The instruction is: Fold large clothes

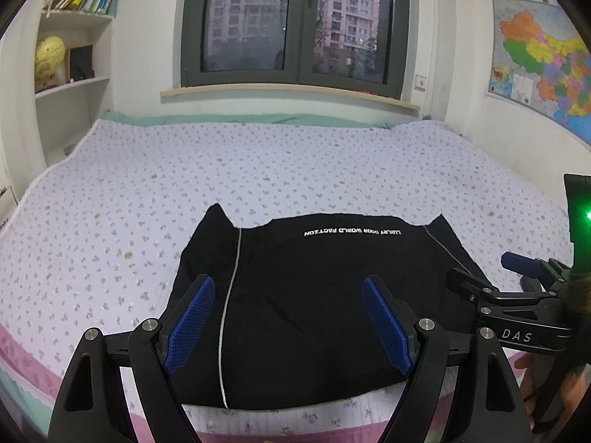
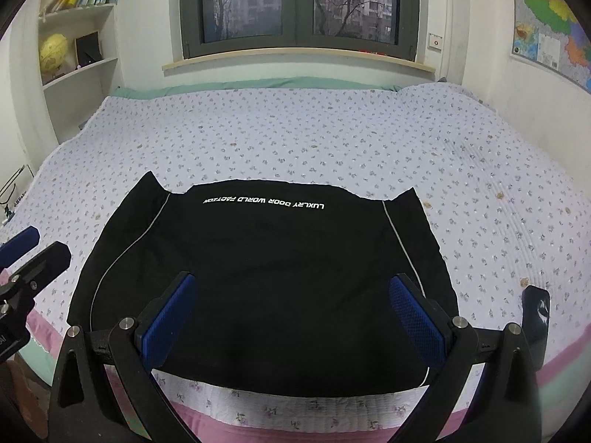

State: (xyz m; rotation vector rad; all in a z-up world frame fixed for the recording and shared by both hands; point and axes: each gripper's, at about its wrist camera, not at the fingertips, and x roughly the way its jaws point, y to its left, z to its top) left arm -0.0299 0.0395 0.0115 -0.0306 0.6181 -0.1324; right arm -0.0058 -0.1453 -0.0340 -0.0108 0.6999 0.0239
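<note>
Blue pads [image 1: 192, 326] of the left gripper [image 1: 288, 323] stood wide apart, empty, above the black garment [image 1: 314, 295]. That garment lay flat at the near edge of the flowered bedspread [image 1: 258, 170]. Beside it, the right gripper [image 2: 293, 315] also gaped open, holding nothing.

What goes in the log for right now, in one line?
garment: flat on bed | left tool: open, empty | right tool: open, empty
</note>
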